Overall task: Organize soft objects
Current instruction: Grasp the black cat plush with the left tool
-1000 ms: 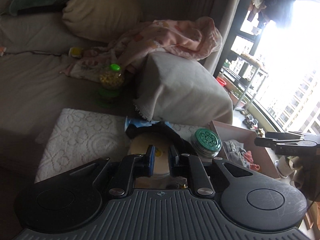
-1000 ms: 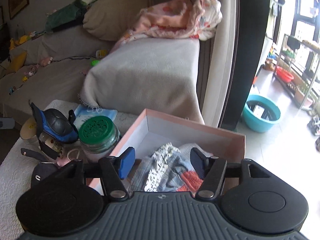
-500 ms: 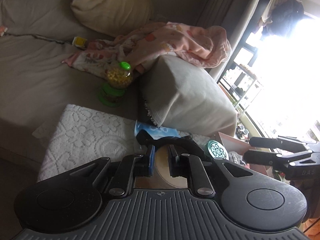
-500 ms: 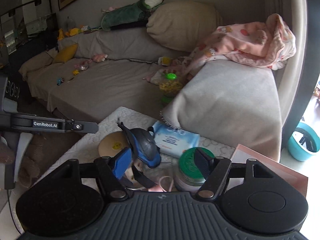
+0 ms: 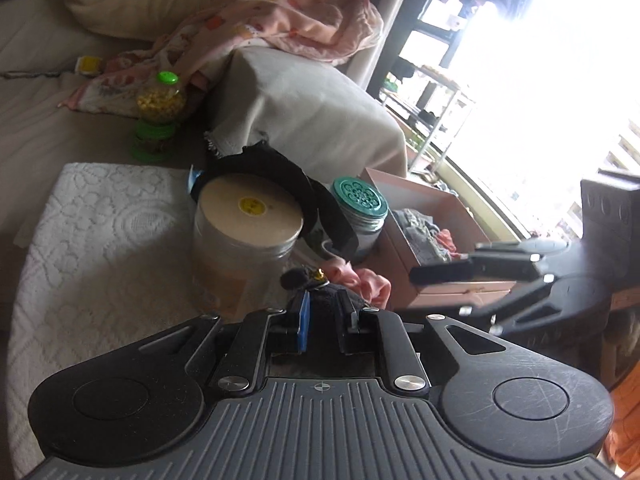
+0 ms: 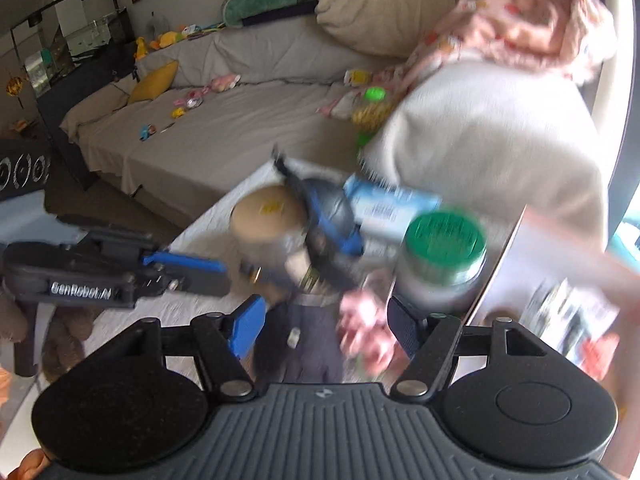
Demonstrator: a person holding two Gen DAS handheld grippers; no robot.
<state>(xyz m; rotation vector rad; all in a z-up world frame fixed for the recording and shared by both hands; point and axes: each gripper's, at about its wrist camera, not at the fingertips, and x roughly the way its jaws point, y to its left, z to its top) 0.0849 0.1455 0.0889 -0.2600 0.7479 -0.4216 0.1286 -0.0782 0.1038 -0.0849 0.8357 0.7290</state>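
Note:
On the white lace-covered table (image 5: 100,216) lie a small pink cloth (image 5: 370,284) and a dark cloth item (image 6: 308,336). A pink box (image 5: 432,204) at the right holds folded soft items (image 5: 428,236). My left gripper (image 5: 323,316) has its jaws close together just above a dark cloth piece; I cannot tell if they pinch it. It also shows in the right wrist view (image 6: 192,272). My right gripper (image 6: 324,326) is open above the dark cloth and the pink cloth (image 6: 364,332), and shows in the left wrist view (image 5: 460,292).
A tan-lidded jar (image 5: 246,236) with a black and blue cap-like item (image 6: 332,220) draped on it, a green-lidded jar (image 5: 360,208) and a blue wipes pack (image 6: 388,208) stand on the table. Behind is a grey sofa (image 6: 224,136) with a pink blanket (image 5: 280,24), a cushion and toys.
The left gripper has dropped low to the table in front of the tan jar. The right gripper has swung left from the pink box to over the cloths; its view is blurred.

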